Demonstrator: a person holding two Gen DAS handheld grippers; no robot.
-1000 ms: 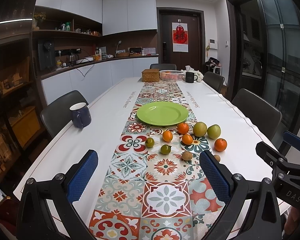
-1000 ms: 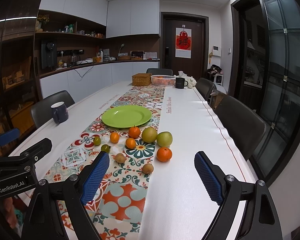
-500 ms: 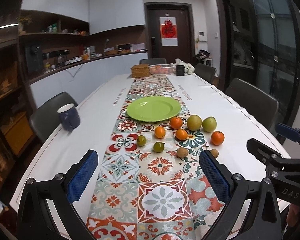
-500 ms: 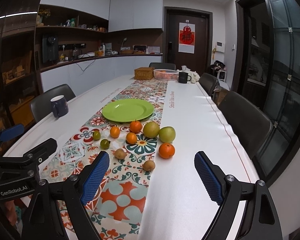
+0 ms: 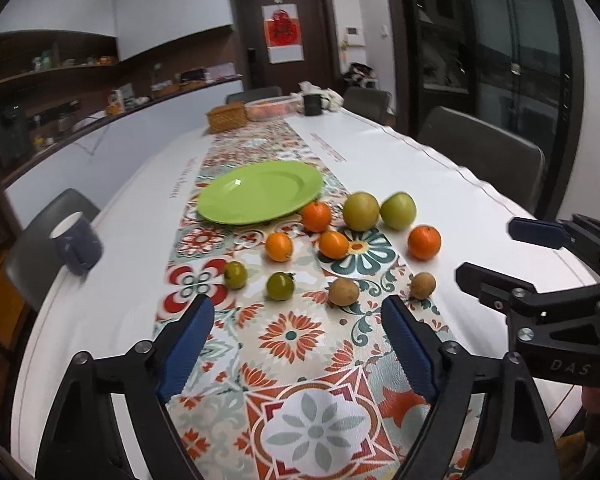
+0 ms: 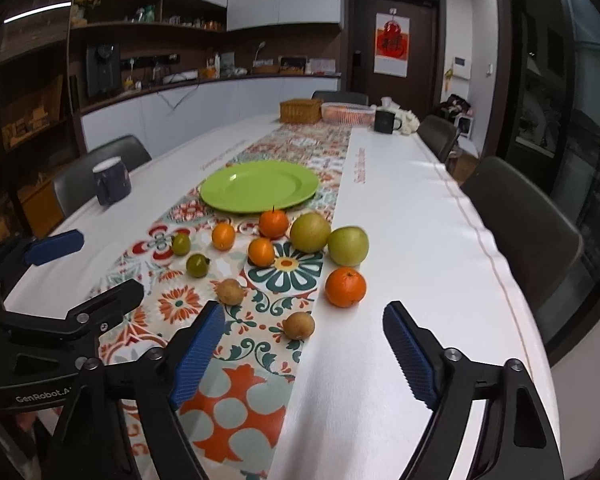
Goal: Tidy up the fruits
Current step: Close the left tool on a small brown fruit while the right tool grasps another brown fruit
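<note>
**A:** ok so where's all the fruit sitting right now?

**B:** all on the long white desk, mostly on the patterned tile-print runner. The round lime-green plate has nothing on it. Just in front of it: 4 small orange mandarins, 2 bigger yellow-green apples side by side, 2 little dark-green round fruits and 2 small brown round fruits. 1 mandarin lies off the runner on the bare white part, near the right-hand apple.

**A:** and the grippers?

**B:** both hover near the front end of the desk, holding nothing. The left gripper has its blue-padded fingers spread wide, and so does the right gripper. The nearest brown fruit lies just ahead of the right one.

**A:** anything else on there?

**B:** a dark blue mug by the left edge, plus a woven wicker basket at the far end.
</note>
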